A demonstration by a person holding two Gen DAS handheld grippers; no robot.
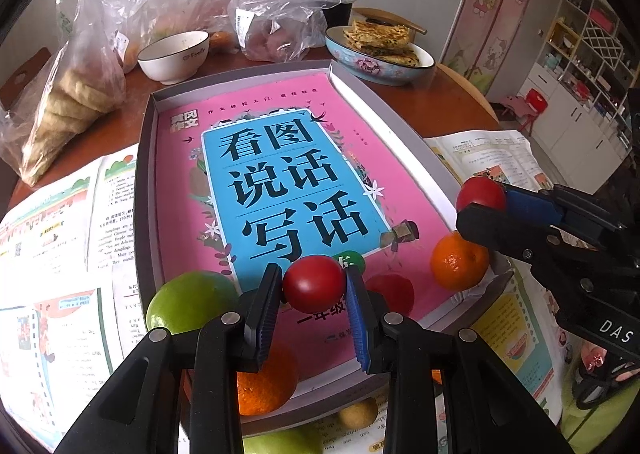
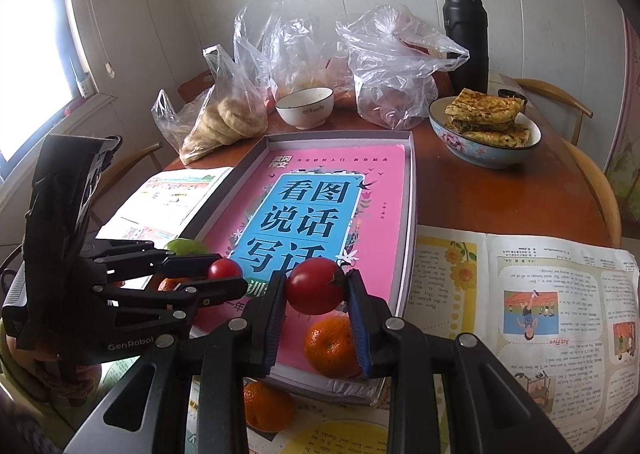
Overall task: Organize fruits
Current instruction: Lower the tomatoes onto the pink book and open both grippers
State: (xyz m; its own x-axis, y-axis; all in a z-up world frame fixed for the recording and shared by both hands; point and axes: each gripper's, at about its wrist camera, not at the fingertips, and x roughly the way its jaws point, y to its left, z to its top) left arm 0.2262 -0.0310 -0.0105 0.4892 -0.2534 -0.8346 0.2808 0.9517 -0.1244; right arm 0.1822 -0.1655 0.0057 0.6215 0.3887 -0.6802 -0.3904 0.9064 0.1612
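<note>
Each claw is clenched on a tomato, left gripper (image 1: 314, 286) and right gripper (image 2: 316, 292), above the tray's (image 1: 144, 158) near edge, probably to deliver them.

A home dining room: food-laden round table (image 2: 500, 190), cartoon-patterned wardrobe (image 1: 500, 2).

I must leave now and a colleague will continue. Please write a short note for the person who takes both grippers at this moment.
Left gripper: shut on a small red tomato, above the near end of the grey tray.
Right gripper: shut on a second tomato, above the tray's near right corner.
In the tray, on the pink book: a green apple, an orange, another orange, a red fruit.
Outside the tray's near edge: a green fruit, a small yellowish fruit, an orange.
Left: set down both tomatoes, then collect the outside fruits.
</note>
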